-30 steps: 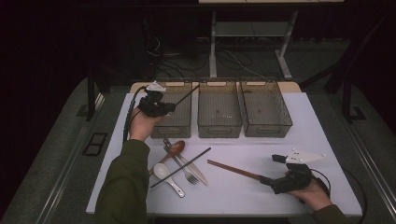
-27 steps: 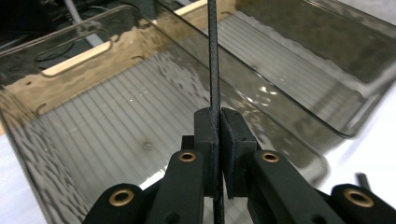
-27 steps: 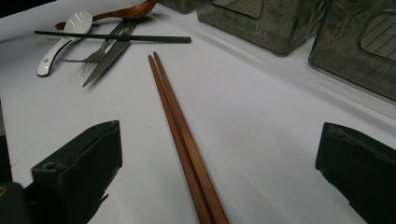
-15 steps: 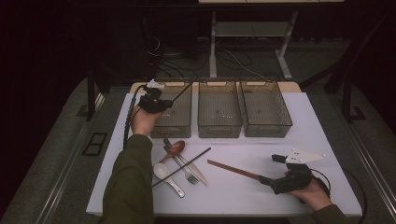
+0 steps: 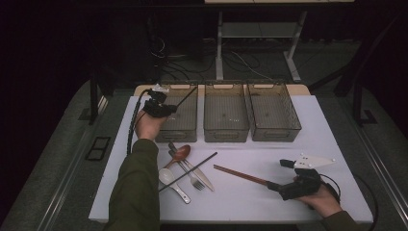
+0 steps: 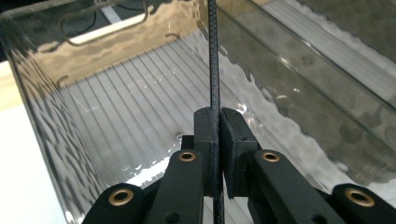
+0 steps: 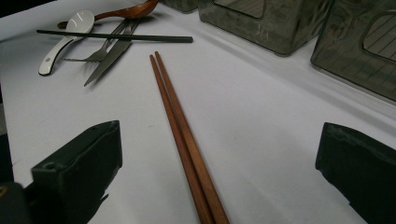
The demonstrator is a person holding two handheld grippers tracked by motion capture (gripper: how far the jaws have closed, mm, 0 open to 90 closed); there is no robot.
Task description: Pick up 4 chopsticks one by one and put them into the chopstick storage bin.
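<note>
White table [image 5: 240, 202]: nearest us, we note the right gripper [image 5: 294, 185] resting with jaws spread around the brown chopsticks [image 5: 240, 175]. Farther left, the left gripper [image 5: 161, 107] has sunk toward the left bin [image 5: 180, 126], pinching one black chopstick [image 5: 185, 97], release pending.

Jaws pinch black chopstick [image 6: 214, 70] over clear bin [image 6: 140, 107].

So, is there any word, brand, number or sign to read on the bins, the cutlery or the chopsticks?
None: no readable text stands anywhere.
The three clear bins: plain walls, no label.
The white spoon, fork and knife: no visible brand mark.
The brown chopsticks and the black chopstick: unmarked.
</note>
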